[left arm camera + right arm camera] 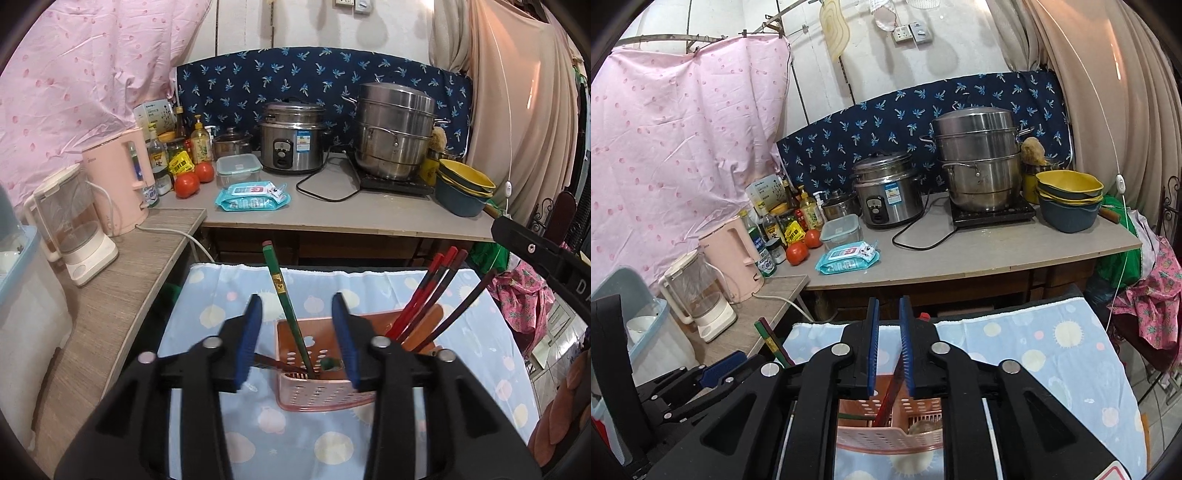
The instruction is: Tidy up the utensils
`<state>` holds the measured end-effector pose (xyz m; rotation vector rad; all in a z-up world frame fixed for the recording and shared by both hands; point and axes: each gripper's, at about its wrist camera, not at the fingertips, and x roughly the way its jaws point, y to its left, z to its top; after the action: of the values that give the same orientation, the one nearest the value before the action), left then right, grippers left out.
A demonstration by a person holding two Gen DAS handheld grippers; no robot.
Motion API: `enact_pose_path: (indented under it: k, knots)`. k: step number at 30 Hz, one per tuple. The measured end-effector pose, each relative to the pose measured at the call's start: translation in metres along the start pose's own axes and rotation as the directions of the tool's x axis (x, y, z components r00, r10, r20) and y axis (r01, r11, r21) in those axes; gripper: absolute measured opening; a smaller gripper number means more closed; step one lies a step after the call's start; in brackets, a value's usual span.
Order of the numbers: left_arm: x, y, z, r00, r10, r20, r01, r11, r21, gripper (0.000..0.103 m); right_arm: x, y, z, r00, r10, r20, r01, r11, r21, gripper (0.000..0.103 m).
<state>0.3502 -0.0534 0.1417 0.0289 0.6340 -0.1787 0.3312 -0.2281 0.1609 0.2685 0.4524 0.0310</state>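
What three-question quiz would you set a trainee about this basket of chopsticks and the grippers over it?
1. True or false: the green chopstick stands upright-ish inside the pink basket.
2. What lies under the basket? A) a blue patterned cloth B) a metal tray C) bare wood
3. Fill in: the left gripper has its jaws ____ on either side of the green chopstick, without touching it.

Key: 1 true; 2 A; 3 open.
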Motion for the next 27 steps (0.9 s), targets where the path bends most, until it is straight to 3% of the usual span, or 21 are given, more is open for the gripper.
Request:
enact_pose_path:
  k: [3, 15, 27]
  knots:
    - [-0.002, 0.000, 0.000, 1.000, -0.003, 0.001, 0.003, 1.000, -0.003, 0.039, -0.003, -0.001, -0.001, 1.000, -0.006, 0.007, 0.006, 1.000, -0.002, 0.028]
    - [-0.023, 0.001, -0.009, 1.000, 0.002, 0.017, -0.002, 1.000, -0.009, 0.045, -0.023, -0.007, -0.013, 1.000, -0.020, -0.005, 0.020, 1.000, 0.002, 0.034]
    - [-0.045, -0.002, -0.044, 1.000, 0.015, -0.008, -0.015, 1.000, -0.013, 0.057, -0.048, -0.003, -0.065, 0.995, -0.047, -0.083, 0.044, 0.999, -0.030, 0.045]
